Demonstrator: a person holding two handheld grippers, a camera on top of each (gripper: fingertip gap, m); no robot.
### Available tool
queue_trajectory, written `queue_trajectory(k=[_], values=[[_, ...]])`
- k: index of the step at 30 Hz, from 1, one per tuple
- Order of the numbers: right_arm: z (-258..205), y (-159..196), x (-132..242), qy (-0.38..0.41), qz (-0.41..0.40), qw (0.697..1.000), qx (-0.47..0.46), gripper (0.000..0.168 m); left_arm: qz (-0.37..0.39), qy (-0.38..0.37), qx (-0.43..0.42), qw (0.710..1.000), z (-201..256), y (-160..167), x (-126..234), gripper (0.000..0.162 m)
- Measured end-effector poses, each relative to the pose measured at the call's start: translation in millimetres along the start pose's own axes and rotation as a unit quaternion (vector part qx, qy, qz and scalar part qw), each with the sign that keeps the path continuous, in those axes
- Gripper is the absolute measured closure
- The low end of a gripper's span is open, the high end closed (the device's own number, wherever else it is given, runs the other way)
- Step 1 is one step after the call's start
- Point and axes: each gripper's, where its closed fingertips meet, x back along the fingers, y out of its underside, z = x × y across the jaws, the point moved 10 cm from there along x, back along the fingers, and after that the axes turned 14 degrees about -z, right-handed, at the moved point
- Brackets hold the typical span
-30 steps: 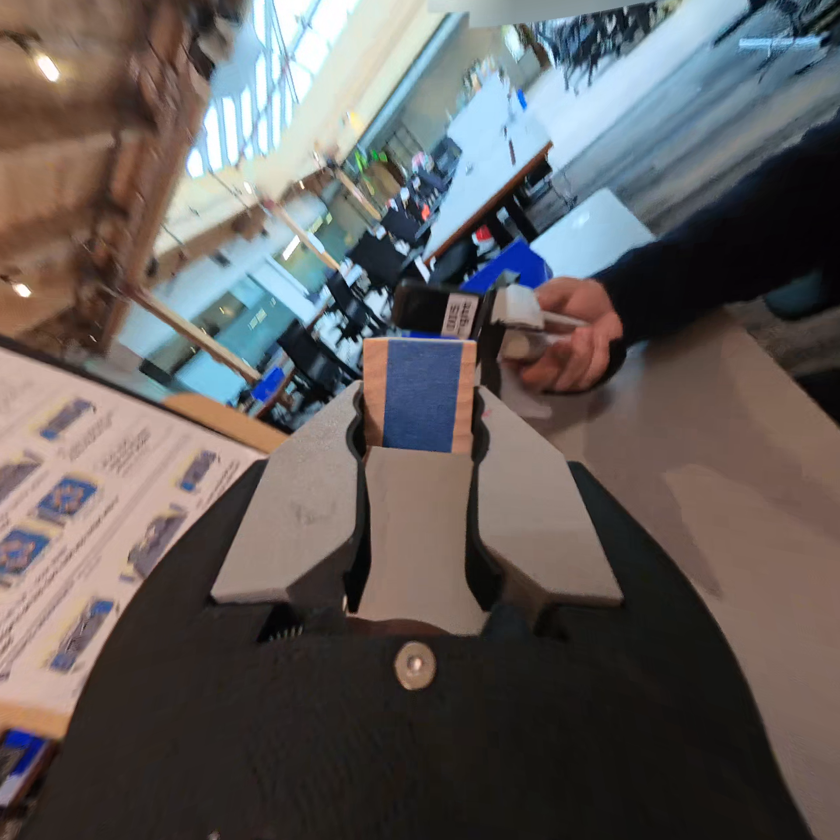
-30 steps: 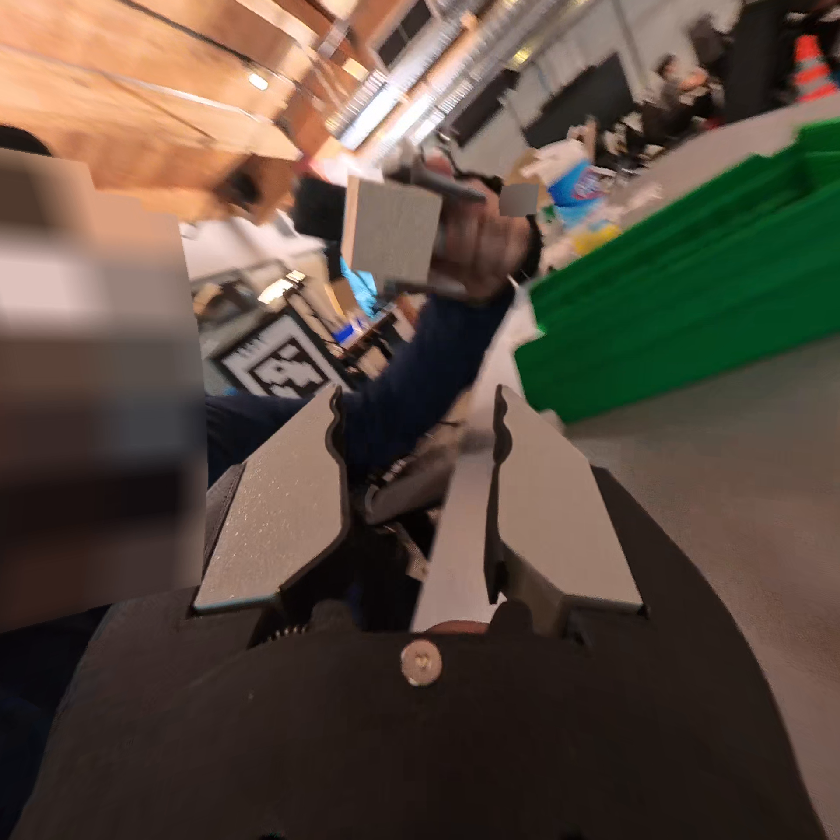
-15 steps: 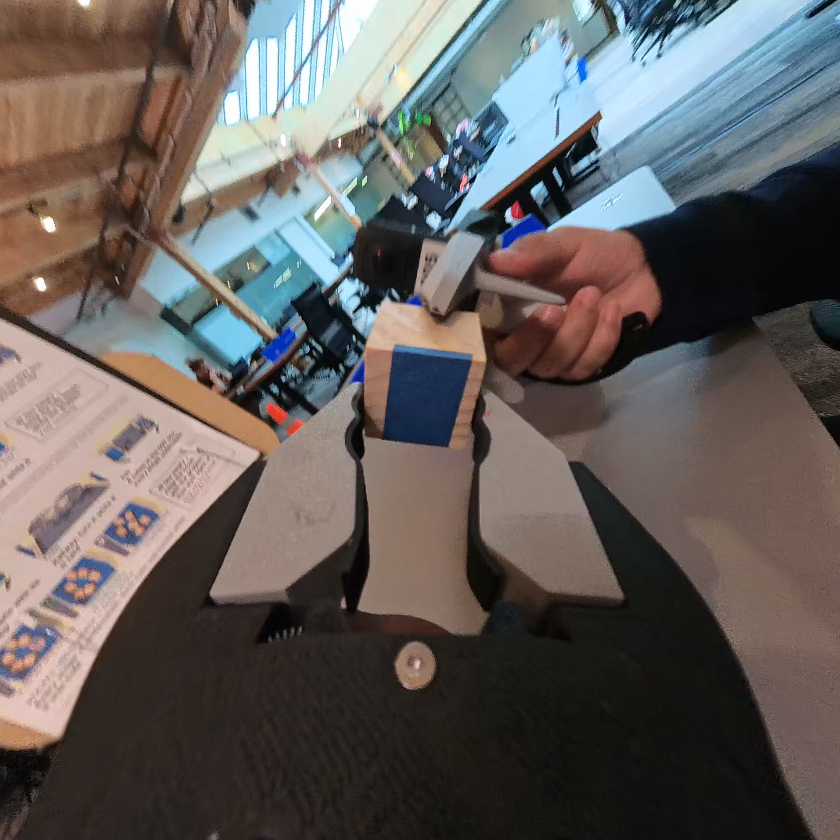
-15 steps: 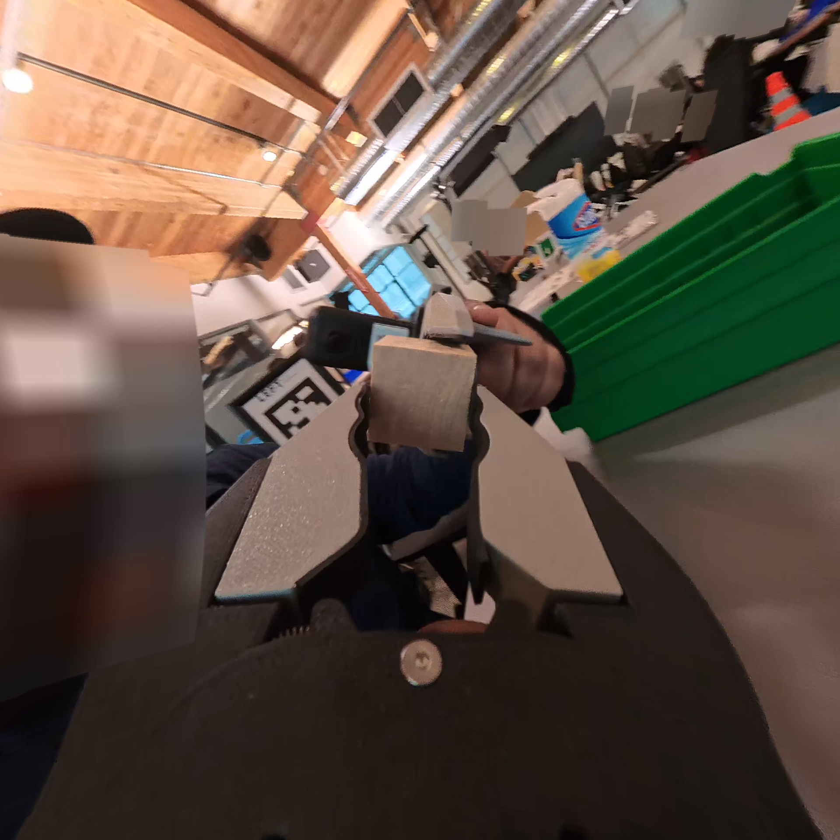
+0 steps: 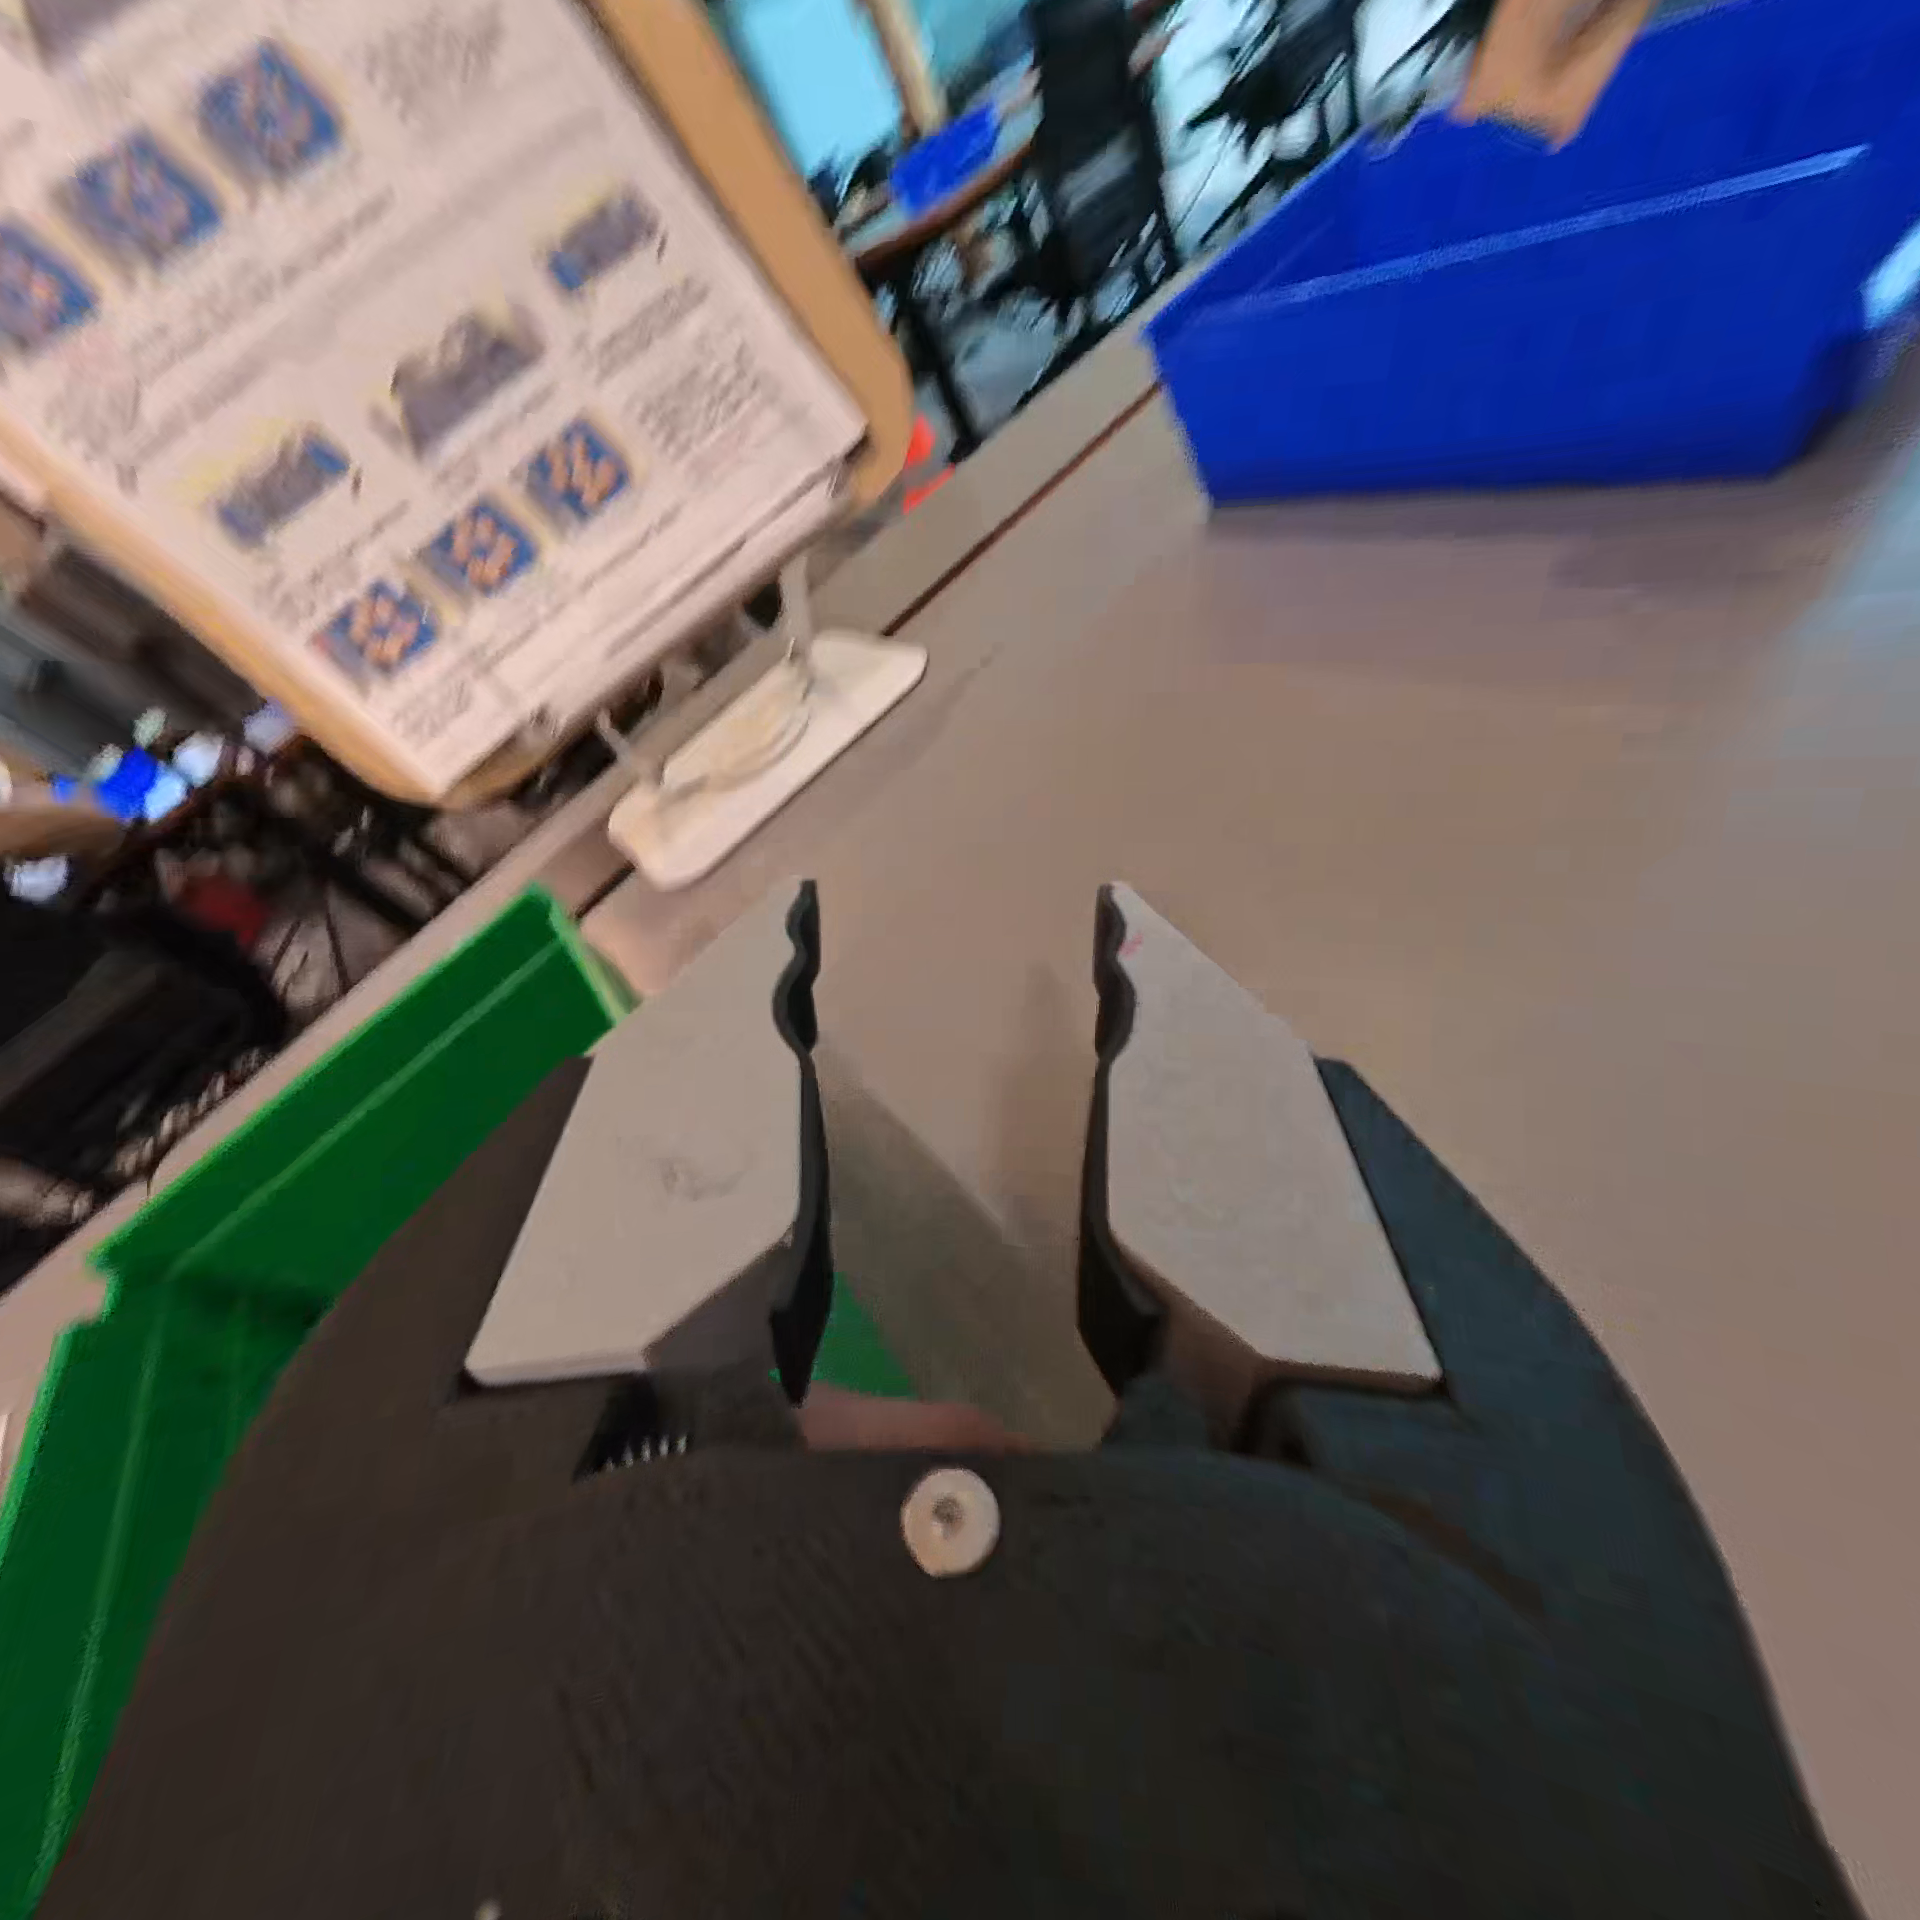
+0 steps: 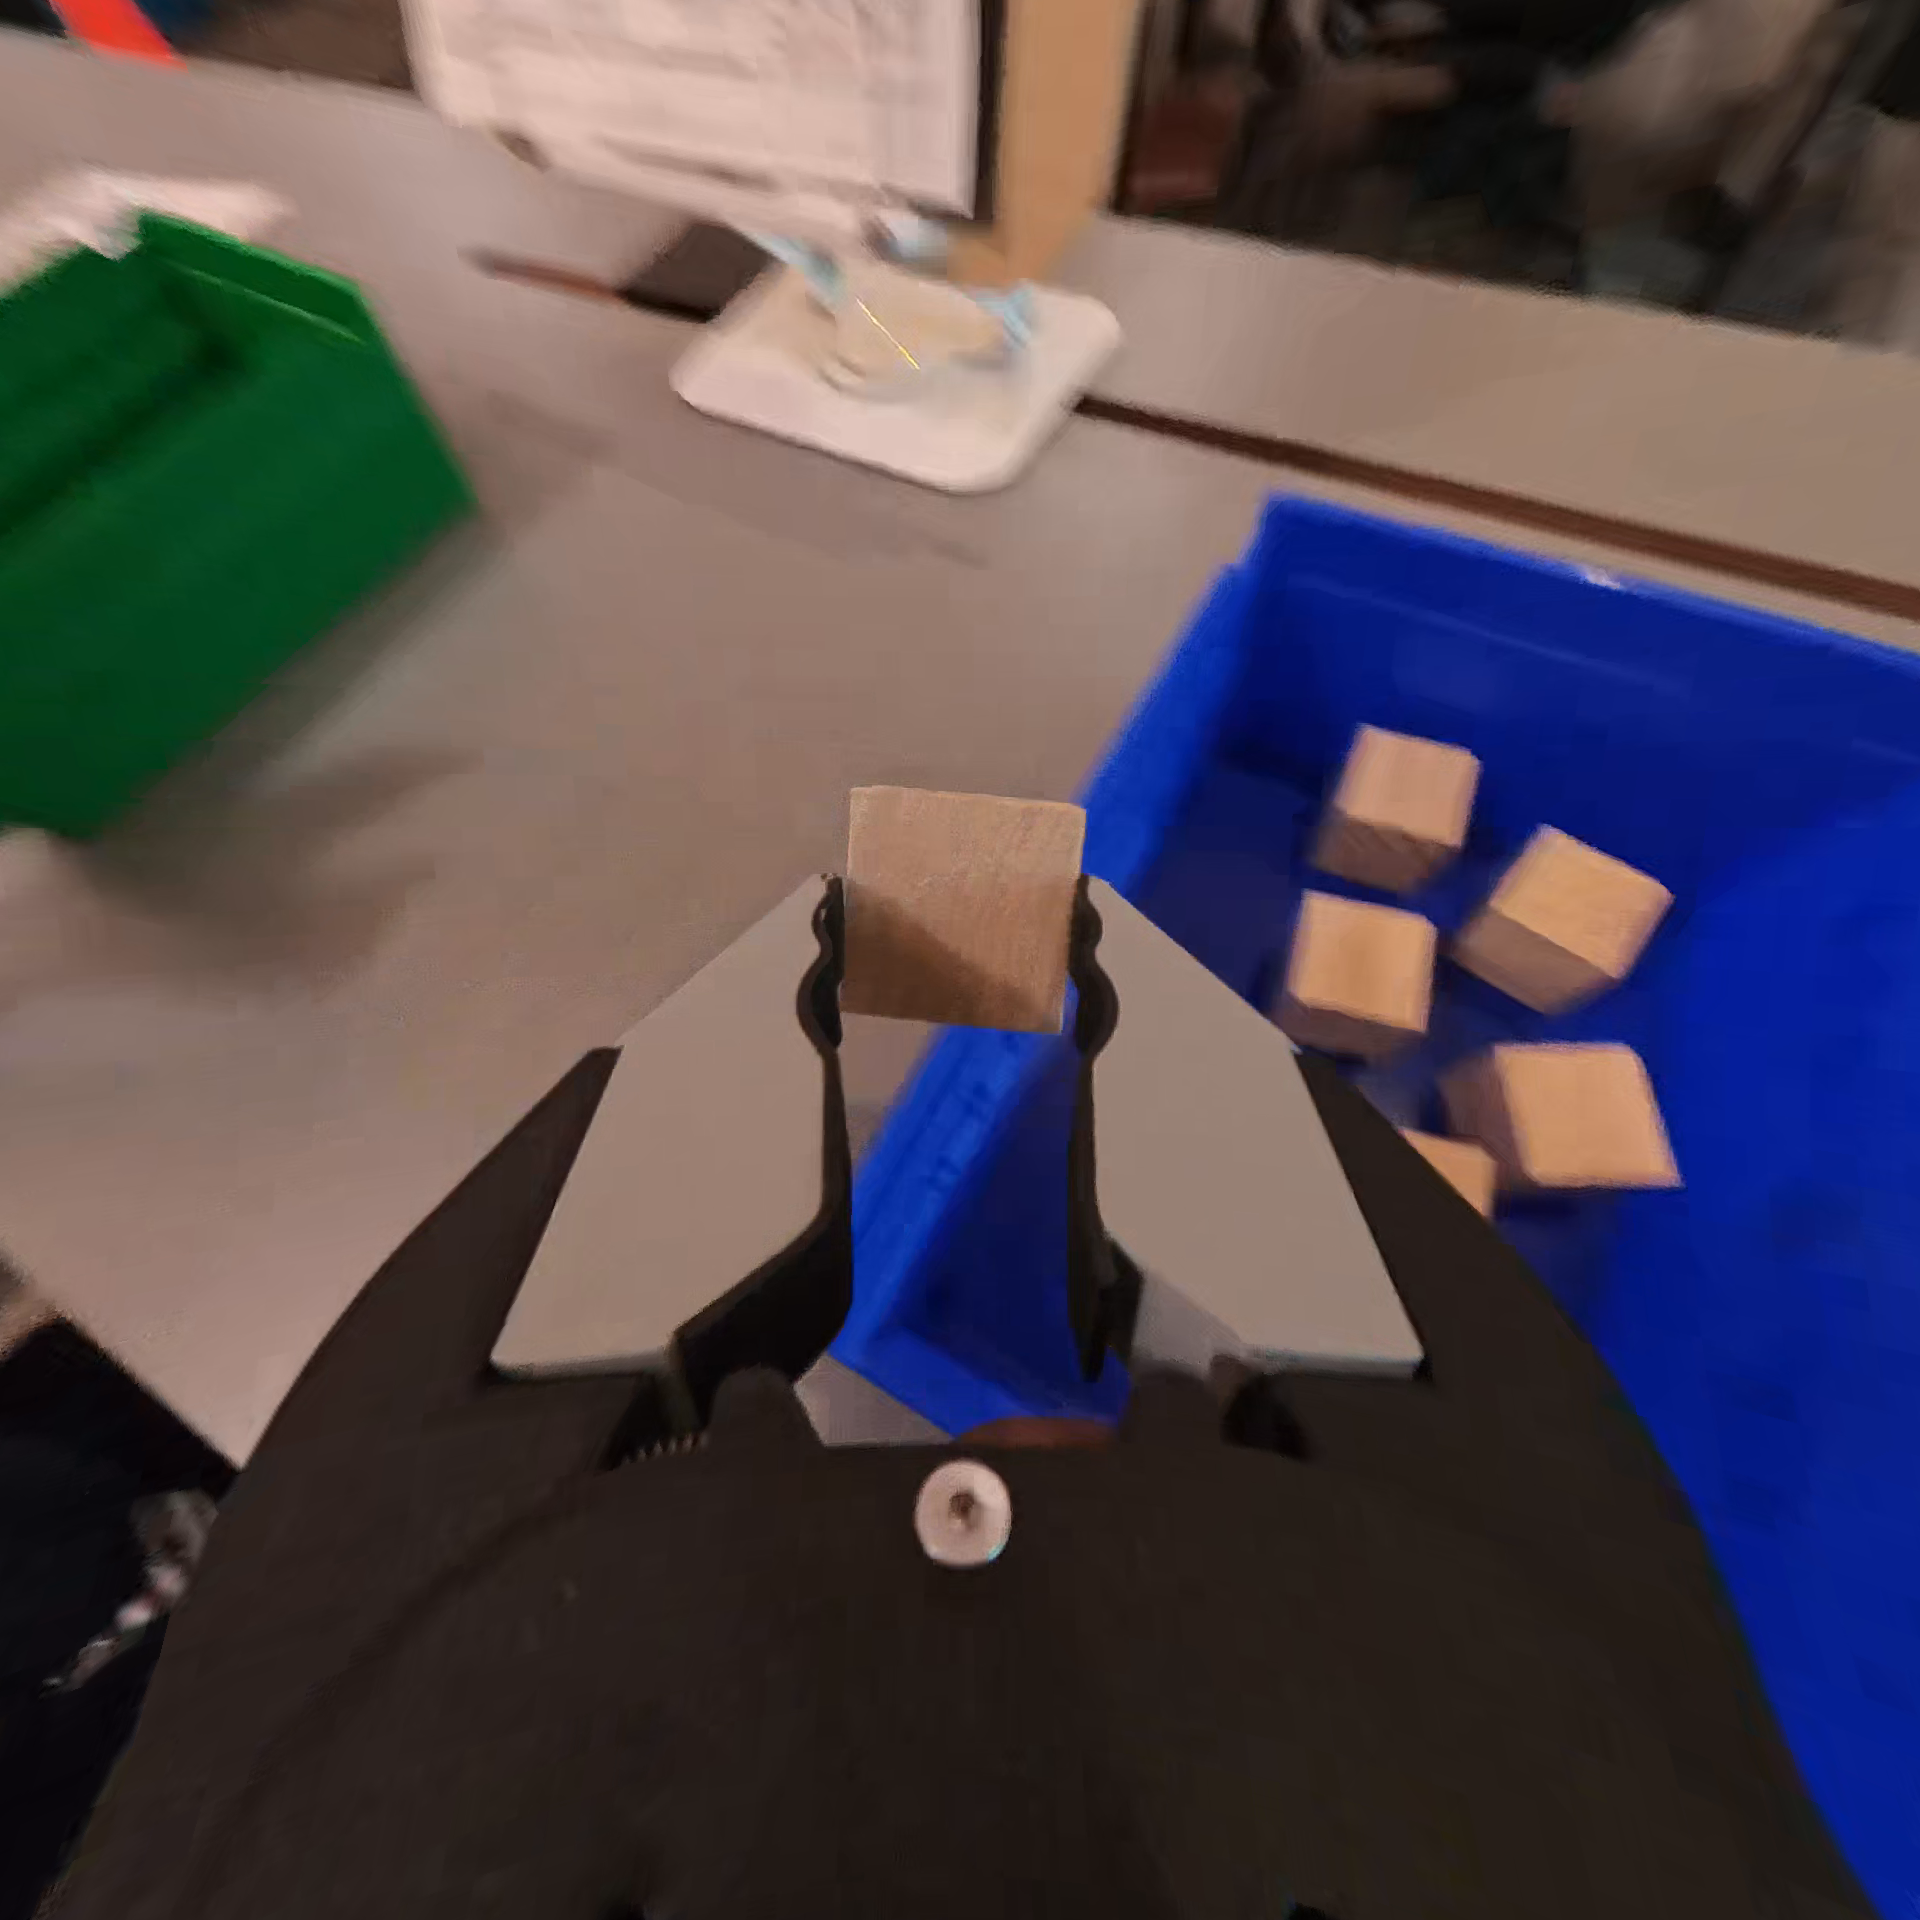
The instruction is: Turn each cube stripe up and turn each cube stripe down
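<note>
My right gripper is shut on a wooden cube and holds it above the near left edge of a blue bin. Only a plain wood face of the held cube shows; its stripe is hidden. Several wooden cubes lie in the blue bin with plain faces showing. My left gripper is open and empty above the grey table. The blue bin also shows in the left wrist view at the far right. Both views are motion-blurred.
A green bin stands at the left in the right wrist view and at the near left in the left wrist view. A printed instruction sheet on a white-based stand stands at the table's far edge.
The cube passed from my left gripper to my right gripper. My left gripper opened and swung down toward the table. My right gripper closed on the cube and moved over the blue bin.
</note>
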Motion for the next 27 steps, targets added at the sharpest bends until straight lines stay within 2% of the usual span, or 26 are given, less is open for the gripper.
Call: queue_trajectory(k=[2,7,11,12,14,15,17,20,24,26,27], values=[[18,10,-11,0.035,-0.063,0.997,-0.011,0.127,-0.037,-0.007,0.026,0.999,-3,10,3,0.110],[44,41,-53,0.075,-0.183,0.980,-0.030,0.126,-0.064,-0.016,0.066,0.996,-7,30,16,0.107],[56,54,-78,0.082,-0.222,0.971,-0.039,0.126,-0.083,-0.023,0.086,0.993,-3,50,13,0.103],[58,54,-81,0.080,-0.220,0.971,-0.040,0.125,-0.075,-0.031,0.090,0.993,-2,52,13,0.107],[59,53,-80,0.081,-0.210,0.974,-0.039,0.124,-0.073,-0.047,0.090,0.992,1,53,13,0.107],[59,52,-76,0.088,-0.200,0.975,-0.038,0.116,-0.077,-0.054,0.085,0.992,2,52,13,0.107],[55,51,-59,0.096,-0.162,0.981,-0.040,0.114,-0.082,-0.073,0.088,0.990,2,50,17,0.101],[45,55,-21,0.105,-0.063,0.991,-0.050,0.112,-0.074,-0.086,0.105,0.988,3,49,29,0.101],[-2,74,14,0.024,0.075,0.997,-0.003,0.105,-0.099,-0.104,0.119,0.983,4,60,28,0.099],[-24,89,10,0.007,0.065,0.998,0.005,0.096,-0.127,-0.115,0.116,0.978,5,69,15,0.100],[-31,96,3,0.017,0.051,0.999,0.008,0.096,-0.144,-0.121,0.111,0.976,5,73,8,0.106]])
